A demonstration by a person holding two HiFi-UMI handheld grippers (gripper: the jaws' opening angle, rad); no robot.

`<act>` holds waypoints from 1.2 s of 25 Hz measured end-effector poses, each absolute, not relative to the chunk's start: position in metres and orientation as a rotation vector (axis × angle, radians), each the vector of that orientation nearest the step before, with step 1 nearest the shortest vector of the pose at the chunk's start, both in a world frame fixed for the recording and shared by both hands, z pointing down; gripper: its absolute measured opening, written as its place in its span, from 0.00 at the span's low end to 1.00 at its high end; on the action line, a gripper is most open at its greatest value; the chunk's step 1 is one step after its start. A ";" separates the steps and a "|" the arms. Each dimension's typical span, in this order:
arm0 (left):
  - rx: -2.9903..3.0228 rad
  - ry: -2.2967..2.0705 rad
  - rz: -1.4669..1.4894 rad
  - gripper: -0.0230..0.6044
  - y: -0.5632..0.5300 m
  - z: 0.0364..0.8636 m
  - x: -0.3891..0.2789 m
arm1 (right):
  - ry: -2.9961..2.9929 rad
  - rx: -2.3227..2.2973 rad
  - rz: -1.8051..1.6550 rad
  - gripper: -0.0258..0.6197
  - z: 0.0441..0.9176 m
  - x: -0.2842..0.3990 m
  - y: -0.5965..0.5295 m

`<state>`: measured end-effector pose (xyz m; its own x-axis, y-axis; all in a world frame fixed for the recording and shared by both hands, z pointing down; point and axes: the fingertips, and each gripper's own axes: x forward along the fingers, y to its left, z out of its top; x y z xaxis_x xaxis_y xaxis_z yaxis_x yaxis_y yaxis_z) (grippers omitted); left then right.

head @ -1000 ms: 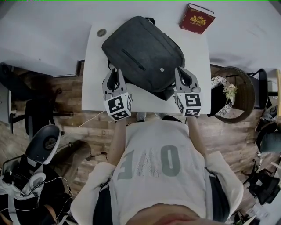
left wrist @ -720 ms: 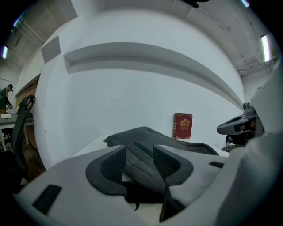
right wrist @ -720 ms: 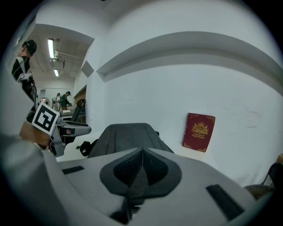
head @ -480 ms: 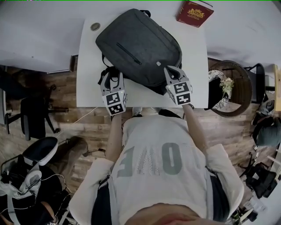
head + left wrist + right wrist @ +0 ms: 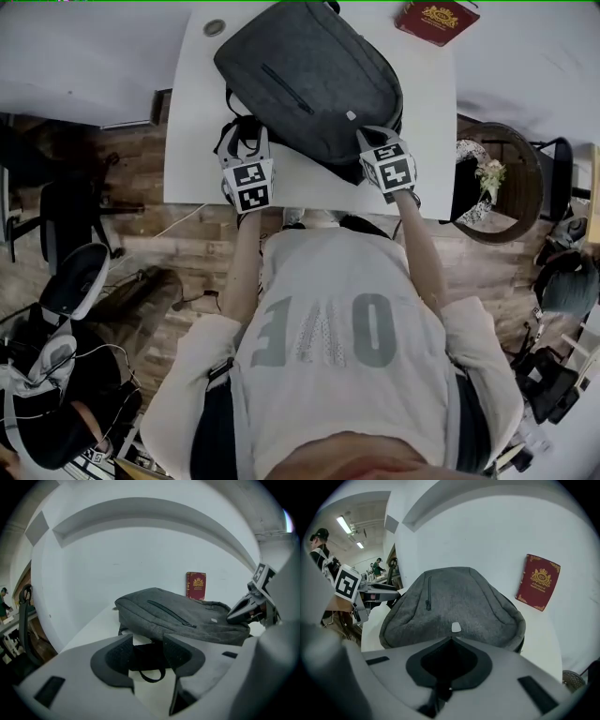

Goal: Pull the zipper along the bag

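one grey backpack [image 5: 309, 80] flat on one white table [image 5: 192, 141], one zipper [image 5: 281, 89] across its front. one red book [image 5: 439, 17] beyond backpack. two grippers at backpack's near edge: left gripper [image 5: 157, 646] jaws apart, just been opening, strap loop [image 5: 150, 676] in gap, unpressed; right gripper [image 5: 451, 639] jaws together, empty.

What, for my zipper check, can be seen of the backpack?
The backpack is dark grey fabric, lying flat, front up, on the white table. Its slanted front-pocket zipper looks closed; a pale tag sits by its near edge. Black straps trail off its near-left corner. The shut right gripper is at that edge; contact unclear.
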<state>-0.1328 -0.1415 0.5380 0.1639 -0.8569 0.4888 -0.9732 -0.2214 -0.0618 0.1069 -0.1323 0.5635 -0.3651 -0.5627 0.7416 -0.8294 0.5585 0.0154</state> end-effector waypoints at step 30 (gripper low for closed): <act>2.520 -1.204 1.359 0.33 -0.166 0.584 -0.116 | -2.000 1.077 0.597 0.08 0.583 0.120 -0.137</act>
